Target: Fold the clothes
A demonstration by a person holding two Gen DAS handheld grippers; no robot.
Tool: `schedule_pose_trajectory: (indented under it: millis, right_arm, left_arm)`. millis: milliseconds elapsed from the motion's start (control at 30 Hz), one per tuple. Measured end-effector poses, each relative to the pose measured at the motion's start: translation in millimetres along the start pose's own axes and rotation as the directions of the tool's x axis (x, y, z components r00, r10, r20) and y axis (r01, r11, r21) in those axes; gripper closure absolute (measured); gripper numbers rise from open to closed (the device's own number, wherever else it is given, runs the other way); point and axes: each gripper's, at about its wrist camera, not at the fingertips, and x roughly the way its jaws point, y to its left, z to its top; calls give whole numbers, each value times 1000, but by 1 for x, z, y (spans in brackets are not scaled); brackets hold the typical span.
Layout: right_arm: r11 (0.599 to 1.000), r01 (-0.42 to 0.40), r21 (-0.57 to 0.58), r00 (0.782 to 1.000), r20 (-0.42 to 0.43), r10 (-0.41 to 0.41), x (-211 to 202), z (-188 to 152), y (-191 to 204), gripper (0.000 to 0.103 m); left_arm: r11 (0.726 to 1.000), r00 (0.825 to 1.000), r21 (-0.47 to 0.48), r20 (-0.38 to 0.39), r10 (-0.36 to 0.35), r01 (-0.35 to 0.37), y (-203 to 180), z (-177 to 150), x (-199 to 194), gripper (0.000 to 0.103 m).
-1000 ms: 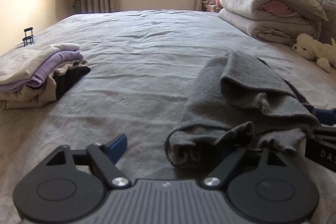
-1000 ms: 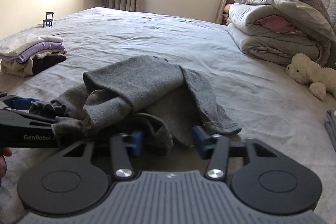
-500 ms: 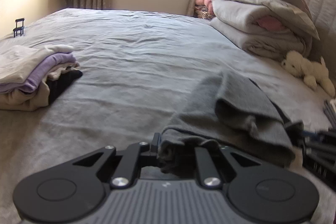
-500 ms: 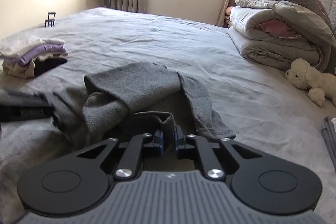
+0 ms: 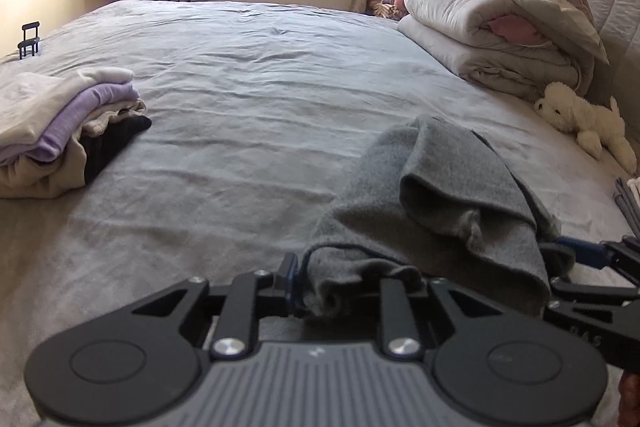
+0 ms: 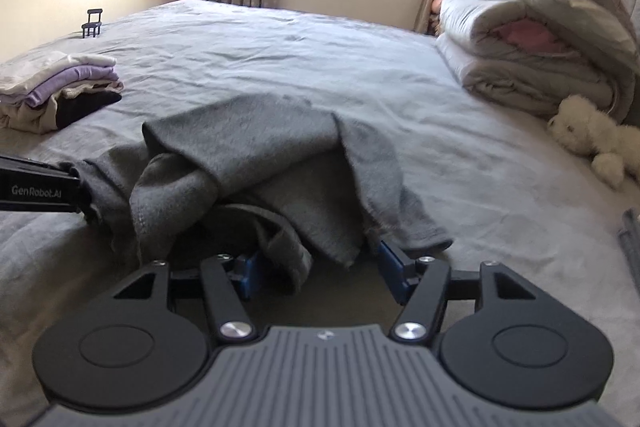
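A dark grey garment (image 5: pixel 436 203) lies crumpled on the grey bed sheet (image 5: pixel 248 87); it also shows in the right wrist view (image 6: pixel 256 147). My left gripper (image 5: pixel 320 287) is shut on a bunched edge of the garment at its near left corner. My right gripper (image 6: pixel 316 271) is open, its blue pads either side of a hanging fold at the garment's near edge. The left gripper's body (image 6: pixel 36 189) shows at the left in the right wrist view, and the right gripper (image 5: pixel 592 259) shows at the right in the left wrist view.
A stack of folded clothes (image 5: pixel 60 131) sits at the left, also seen in the right wrist view (image 6: pixel 56 91). Folded duvets (image 5: pixel 496 27) and a white plush toy (image 5: pixel 584 119) lie at the right. A small black stand (image 5: pixel 29 41) is at the far left edge.
My left gripper closed on the garment's edge and still holds it. My right gripper closed on a fold half a second ago and has now opened again.
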Motion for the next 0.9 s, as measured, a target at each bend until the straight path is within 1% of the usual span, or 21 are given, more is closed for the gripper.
schedule_pose_trajectory:
  millis: [33,67,100,133,167,267,367,433,533,600,667,700,733,800,867,900]
  right_arm:
    - [1000,-8,4,1000,-9,9,2,-1,0,45]
    - [1000,-18,9,1000,-18,18,4,-1,0,67]
    - [999,-30,19,999,-30,30,5,1,0,81]
    - [998,-45,36,998,-34,46,3,2,-1,91]
    - [997,-57,48,998,-35,59,1,4,-1,91]
    - [998,-55,23,998,8,55,-12,9,1,93]
    - [998,-52,32,995,88,49,-32,18,-3,94]
    - [998,-48,40,987,155,41,-49,24,-9,94]
    - [997,-45,64,967,252,28,-74,32,-20,95]
    - [994,-43,99,946,324,9,-93,34,-32,95]
    - [990,-40,136,919,393,-17,-111,35,-45,95]
    - [987,-39,153,905,424,-30,-118,36,-52,95]
    - [987,-37,156,900,434,-35,-122,37,-58,95]
    - [992,-37,122,917,398,-15,-118,39,-65,95]
    - [996,-15,83,953,304,-11,-101,36,-65,93]
    - [997,-10,75,968,252,-9,-92,34,-65,93]
  left_arm:
    - [1000,1000,-4,2,-3,3,1,0,-1,80]
    - [1000,1000,-9,5,-10,10,2,1,-2,81]
    - [1000,1000,-13,9,-15,15,3,2,-3,85]
    - [1000,1000,-17,15,-19,20,4,4,-4,88]
    - [999,999,-20,20,-25,25,4,5,-5,91]
    - [998,998,-29,42,-49,51,7,9,-11,92]
    - [997,994,-21,79,-70,72,6,14,-18,93]
    - [995,989,-19,115,-91,94,7,17,-25,93]
    - [989,974,-7,177,-142,145,6,23,-40,93]
    - [981,964,-6,188,-188,192,5,24,-46,93]
    - [973,962,-28,160,-220,227,5,23,-45,93]
    - [973,966,-34,139,-220,227,5,22,-42,92]
    - [975,970,-36,114,-214,219,5,21,-38,92]
    - [984,982,-26,70,-173,175,4,18,-29,89]
    - [991,991,-18,25,-134,135,4,15,-21,84]
    - [992,992,-24,9,-127,127,5,13,-19,81]
